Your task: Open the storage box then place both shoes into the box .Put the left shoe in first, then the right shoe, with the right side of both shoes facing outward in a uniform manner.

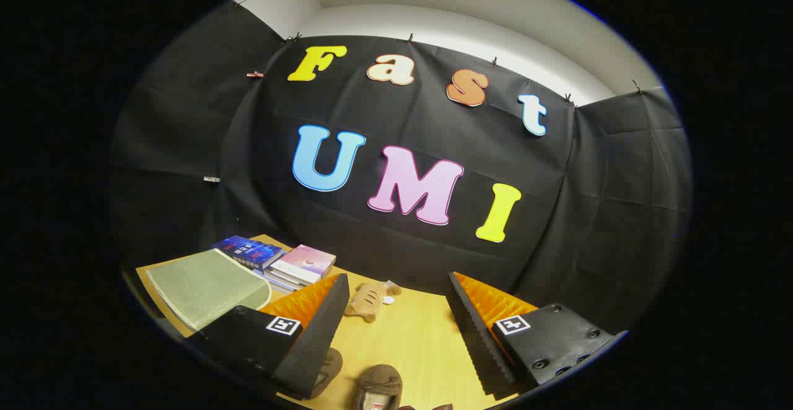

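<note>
A brown shoe (378,386) lies nearest, between the spread, empty tongs (396,317); a second shoe (325,370) pokes out beside the left finger. Bare desk (415,342) stretches ahead to a small toy (370,300); books (291,262) sit far left.

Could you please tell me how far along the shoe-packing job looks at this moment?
Nothing looks done yet. The tool is open and holds nothing, above the light wooden table. One brown slip-on shoe lies between its fingers, another brown shoe beside the left finger. Opening the box and placing both shoes remain.
</note>
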`<state>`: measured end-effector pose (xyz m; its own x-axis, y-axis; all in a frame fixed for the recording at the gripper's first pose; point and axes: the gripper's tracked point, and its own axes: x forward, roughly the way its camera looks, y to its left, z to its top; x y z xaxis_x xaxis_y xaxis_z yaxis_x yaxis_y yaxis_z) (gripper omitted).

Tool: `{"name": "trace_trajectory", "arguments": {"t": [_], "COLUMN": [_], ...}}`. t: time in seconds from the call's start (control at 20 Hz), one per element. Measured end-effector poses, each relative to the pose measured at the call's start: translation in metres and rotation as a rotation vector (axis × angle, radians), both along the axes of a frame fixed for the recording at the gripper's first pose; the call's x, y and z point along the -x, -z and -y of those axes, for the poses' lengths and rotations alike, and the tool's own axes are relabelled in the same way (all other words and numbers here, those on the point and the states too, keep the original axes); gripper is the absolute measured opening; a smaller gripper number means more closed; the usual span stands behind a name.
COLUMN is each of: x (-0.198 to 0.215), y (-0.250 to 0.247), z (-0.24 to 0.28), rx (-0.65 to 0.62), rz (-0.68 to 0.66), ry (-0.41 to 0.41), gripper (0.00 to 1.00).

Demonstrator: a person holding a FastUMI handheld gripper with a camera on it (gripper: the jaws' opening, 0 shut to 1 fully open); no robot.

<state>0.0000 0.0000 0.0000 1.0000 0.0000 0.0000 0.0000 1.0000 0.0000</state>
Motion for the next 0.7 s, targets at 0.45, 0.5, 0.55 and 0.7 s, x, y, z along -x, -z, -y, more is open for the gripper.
{"name": "trace_trajectory", "arguments": {"t": [0.45, 0.5, 0.55, 0.7], "x": [-0.0015, -0.0011, -0.0004, 0.0006], "y": [0.0042, 0.0049, 0.0055, 0.0060], "z": [-0.0037, -0.0043, -0.0045, -0.0050], "rx": [-0.019, -0.017, -0.015, -0.014], "rz": [-0.025, -0.027, -0.028, -0.030], "ry": [0.001, 0.000, -0.001, -0.002], "gripper": [0.98, 0.98, 0.98, 0.98]}}
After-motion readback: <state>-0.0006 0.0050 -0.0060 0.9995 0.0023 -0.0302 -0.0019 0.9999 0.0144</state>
